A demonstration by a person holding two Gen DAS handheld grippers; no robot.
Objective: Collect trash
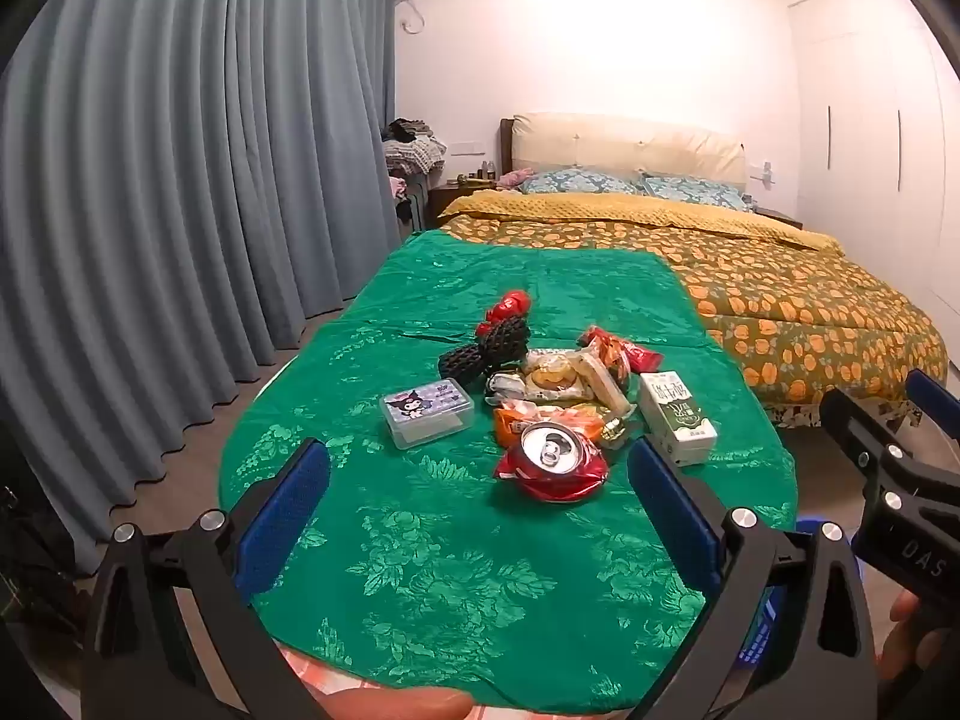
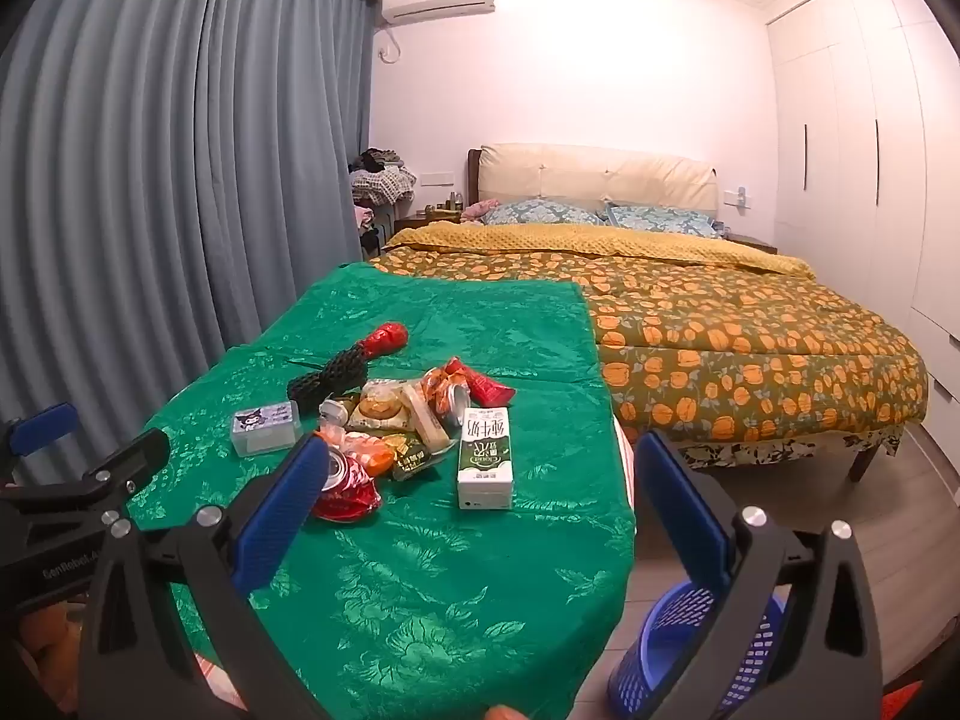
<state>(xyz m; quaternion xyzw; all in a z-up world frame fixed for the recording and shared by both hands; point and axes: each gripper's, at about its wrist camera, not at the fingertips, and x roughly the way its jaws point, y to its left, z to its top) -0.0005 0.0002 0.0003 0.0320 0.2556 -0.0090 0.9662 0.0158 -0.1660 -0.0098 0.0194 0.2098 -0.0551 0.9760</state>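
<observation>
I am holding both grippers above the near end of the tabletop [image 1: 420, 570], and neither is carrying anything. My left gripper [image 1: 477, 510] is standing wide, its blue pads well apart; my right gripper [image 2: 480, 510] is likewise spread wide and empty.

The trash is lying in one cluster at the middle of the green cloth. In the left wrist view the crushed red can [image 1: 552, 462] is sitting nearest, at 12 o'clock from my left gripper, between the lines of its pads. The milk carton [image 1: 678, 417] is lying just beside the can at its 2 o'clock, and the snack wrappers [image 1: 564, 378] are heaped behind both. A clear card box [image 1: 426, 411] is resting at the can's 10 o'clock; I judge it not to be trash.

The blue basket [image 2: 678, 648] is standing on the floor beside the tabletop, at 5 o'clock in the right wrist view.

Judgement: collection is only starting, with no item lifted. The next move is calling for lowering one gripper around the can, closing gently, then carrying it to the basket.
</observation>
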